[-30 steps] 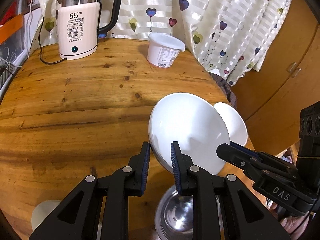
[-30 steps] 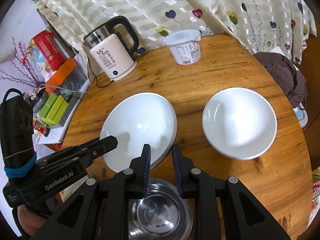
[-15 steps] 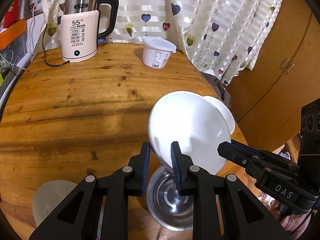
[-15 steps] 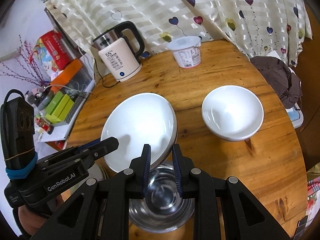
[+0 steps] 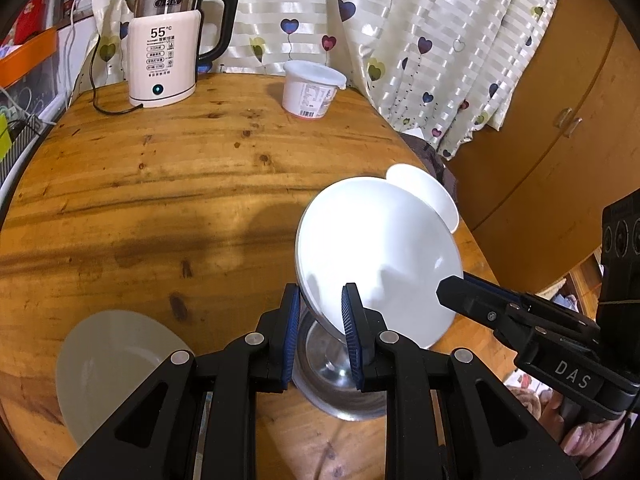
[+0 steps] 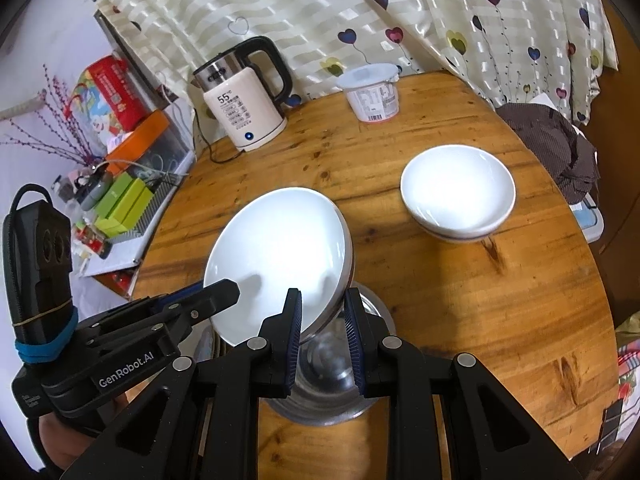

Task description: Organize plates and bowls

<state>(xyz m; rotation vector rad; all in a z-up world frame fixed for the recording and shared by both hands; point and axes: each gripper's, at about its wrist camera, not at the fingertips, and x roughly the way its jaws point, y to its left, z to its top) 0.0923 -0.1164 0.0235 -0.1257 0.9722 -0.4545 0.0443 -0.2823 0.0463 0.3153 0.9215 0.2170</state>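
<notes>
White plate (image 5: 380,252) tilted above steel bowl (image 6: 332,376); white bowl (image 6: 458,192) apart.

Both tongs carried white bowl (image 6: 276,256) back toward table's near edge, over steel bowl (image 6: 332,376).

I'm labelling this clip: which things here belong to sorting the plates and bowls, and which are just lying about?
Job:
white bowl, gripped by left gripper and right gripper
second white bowl
steel bowl
plate

Lying about:
kettle
tub
curtain
</notes>
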